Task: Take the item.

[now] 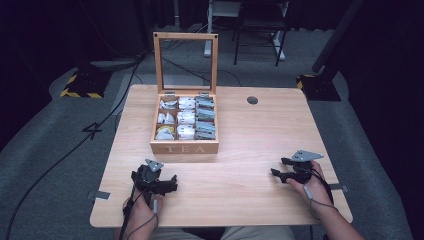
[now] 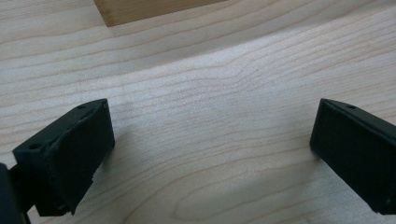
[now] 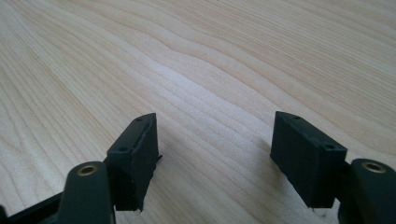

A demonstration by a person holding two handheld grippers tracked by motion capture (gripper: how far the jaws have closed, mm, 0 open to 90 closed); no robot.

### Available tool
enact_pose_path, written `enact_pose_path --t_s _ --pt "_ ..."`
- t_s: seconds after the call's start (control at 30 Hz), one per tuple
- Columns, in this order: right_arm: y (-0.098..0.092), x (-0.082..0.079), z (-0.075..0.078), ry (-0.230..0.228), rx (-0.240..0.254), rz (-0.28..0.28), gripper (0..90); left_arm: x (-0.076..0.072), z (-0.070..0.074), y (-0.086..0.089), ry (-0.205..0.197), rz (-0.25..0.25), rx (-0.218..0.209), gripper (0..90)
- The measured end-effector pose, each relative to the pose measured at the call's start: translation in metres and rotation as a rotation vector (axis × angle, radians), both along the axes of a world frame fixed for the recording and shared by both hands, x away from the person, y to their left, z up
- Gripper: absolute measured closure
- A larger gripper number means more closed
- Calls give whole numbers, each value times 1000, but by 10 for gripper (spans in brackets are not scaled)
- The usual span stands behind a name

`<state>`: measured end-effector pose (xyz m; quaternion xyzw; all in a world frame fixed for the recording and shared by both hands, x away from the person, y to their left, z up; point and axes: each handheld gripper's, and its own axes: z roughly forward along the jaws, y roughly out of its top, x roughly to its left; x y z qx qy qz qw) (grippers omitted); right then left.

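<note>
Light wooden tea box [image 1: 184, 147] (white packets [image 1: 186, 117])

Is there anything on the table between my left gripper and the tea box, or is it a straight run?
Nothing visible. Bare wood lies between the left gripper and the tea box; its lid stands open, and the left gripper view shows bare table up to the box's corner.

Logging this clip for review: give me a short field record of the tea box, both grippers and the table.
tea box: mid-table, marked TEA
lid: open, standing upright at the back
contents: tea bags in compartments
left gripper: open, nothing between jaws, near the table's front left
right gripper: open, nothing between jaws, near the front right
contact: neither gripper touches the box
table: light wood
</note>
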<state>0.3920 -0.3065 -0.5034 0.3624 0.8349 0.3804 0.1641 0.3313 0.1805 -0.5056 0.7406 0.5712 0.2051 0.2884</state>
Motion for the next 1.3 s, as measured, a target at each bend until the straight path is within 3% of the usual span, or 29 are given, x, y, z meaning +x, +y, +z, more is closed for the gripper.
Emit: enact_pose_path --t_s 0.57,0.73,0.8,1.0,1.1,1.13,1.3 --pt "0 0 0 0 -2 5 323 0 0 0 0 2 0 3" --pt "-3 0 1 -4 13 13 438 0 0 0 0 2 0 3" --pt "-5 0 2 -33 38 3 433 0 0 0 0 2 0 3" --pt "-1 0 16 -63 56 5 432 0 0 0 -1 2 2 2" --pt "0 -2 22 -57 93 13 445 0 0 0 2 3 -2 2" --pt "2 -4 32 -54 138 41 449 0 0 0 1 3 -1 3" --pt "9 -4 52 -69 178 76 457 1 0 -1 3 4 -5 2"
